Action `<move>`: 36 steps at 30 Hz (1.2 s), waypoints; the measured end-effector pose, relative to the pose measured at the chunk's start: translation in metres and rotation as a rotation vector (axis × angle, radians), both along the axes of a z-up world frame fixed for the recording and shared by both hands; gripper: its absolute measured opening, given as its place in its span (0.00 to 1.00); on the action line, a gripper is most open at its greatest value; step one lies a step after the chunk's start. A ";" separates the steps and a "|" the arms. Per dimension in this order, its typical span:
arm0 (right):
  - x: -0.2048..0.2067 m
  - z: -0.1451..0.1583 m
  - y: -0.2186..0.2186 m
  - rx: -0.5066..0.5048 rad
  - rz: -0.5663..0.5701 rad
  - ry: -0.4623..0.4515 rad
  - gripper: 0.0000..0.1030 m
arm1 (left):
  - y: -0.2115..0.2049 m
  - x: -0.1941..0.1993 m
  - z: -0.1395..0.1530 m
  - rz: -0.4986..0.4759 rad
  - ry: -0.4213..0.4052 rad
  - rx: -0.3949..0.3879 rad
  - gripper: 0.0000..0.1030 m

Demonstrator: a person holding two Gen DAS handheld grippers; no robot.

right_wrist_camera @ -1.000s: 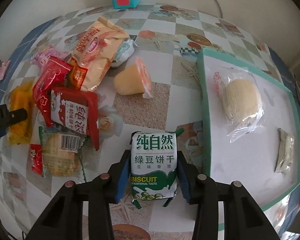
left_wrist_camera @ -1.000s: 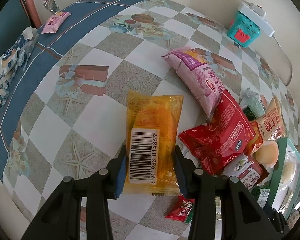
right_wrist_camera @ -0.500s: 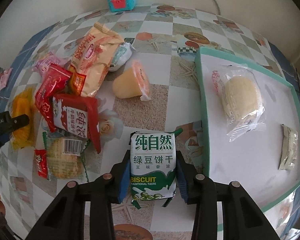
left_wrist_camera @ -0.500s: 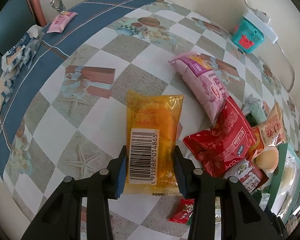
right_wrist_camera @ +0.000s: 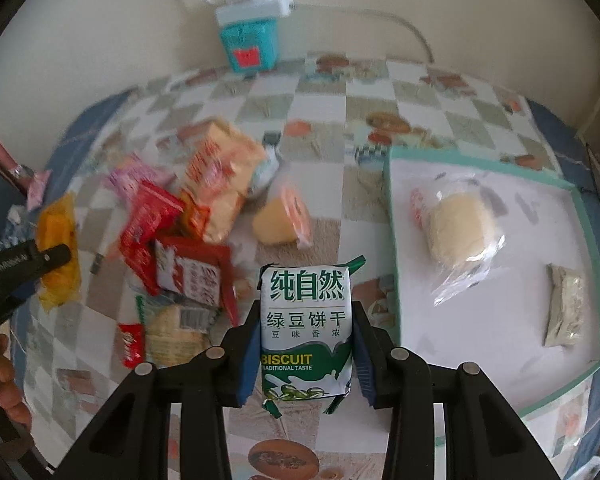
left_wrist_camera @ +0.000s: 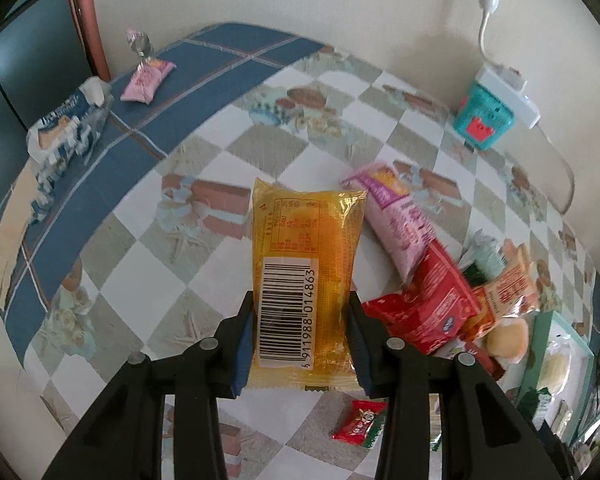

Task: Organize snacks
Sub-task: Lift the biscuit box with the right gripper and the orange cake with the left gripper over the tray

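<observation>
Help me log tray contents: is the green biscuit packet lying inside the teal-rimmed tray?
No, the green biscuit packet sits clamped in the right claw, left of the tray.

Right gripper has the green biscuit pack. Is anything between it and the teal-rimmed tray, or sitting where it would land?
Nothing visible blocks the way. The right gripper holds the biscuit pack just left of the tray, with only bare tablecloth between. Inside the tray, a wrapped bun and a small sachet lie farther in; the near part is free.

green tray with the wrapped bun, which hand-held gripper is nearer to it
Right. The right hand-held gripper, clamping the biscuit pack, is beside the tray's edge; the left hand-held gripper, holding the orange packet, is beyond the snack pile.
</observation>
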State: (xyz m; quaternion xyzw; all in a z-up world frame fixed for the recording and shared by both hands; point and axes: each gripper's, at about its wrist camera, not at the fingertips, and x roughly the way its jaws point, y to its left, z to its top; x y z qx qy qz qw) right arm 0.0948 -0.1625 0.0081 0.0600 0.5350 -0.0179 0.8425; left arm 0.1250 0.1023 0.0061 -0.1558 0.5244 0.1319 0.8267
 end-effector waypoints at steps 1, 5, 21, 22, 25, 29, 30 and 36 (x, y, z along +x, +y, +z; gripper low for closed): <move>-0.001 0.002 0.002 0.000 -0.004 -0.013 0.41 | -0.001 0.000 0.005 -0.004 -0.010 0.006 0.42; -0.007 0.015 -0.002 0.011 -0.021 -0.045 0.41 | -0.005 -0.003 0.016 -0.009 -0.037 0.015 0.42; -0.014 0.018 -0.051 -0.005 -0.142 -0.059 0.41 | -0.045 -0.010 0.039 -0.094 -0.087 0.059 0.42; -0.016 0.017 -0.061 -0.004 -0.168 -0.058 0.41 | -0.051 -0.011 0.040 -0.107 -0.091 0.065 0.42; -0.021 0.016 -0.084 -0.013 -0.228 -0.056 0.41 | -0.074 -0.013 0.046 -0.160 -0.107 0.075 0.42; -0.030 0.013 -0.118 -0.024 -0.321 -0.044 0.41 | -0.108 -0.015 0.053 -0.249 -0.124 0.084 0.42; -0.032 0.012 -0.124 -0.023 -0.336 -0.043 0.41 | -0.116 -0.016 0.054 -0.268 -0.128 0.087 0.42; -0.045 0.013 -0.162 0.007 -0.419 -0.048 0.41 | -0.168 -0.025 0.062 -0.398 -0.143 0.111 0.42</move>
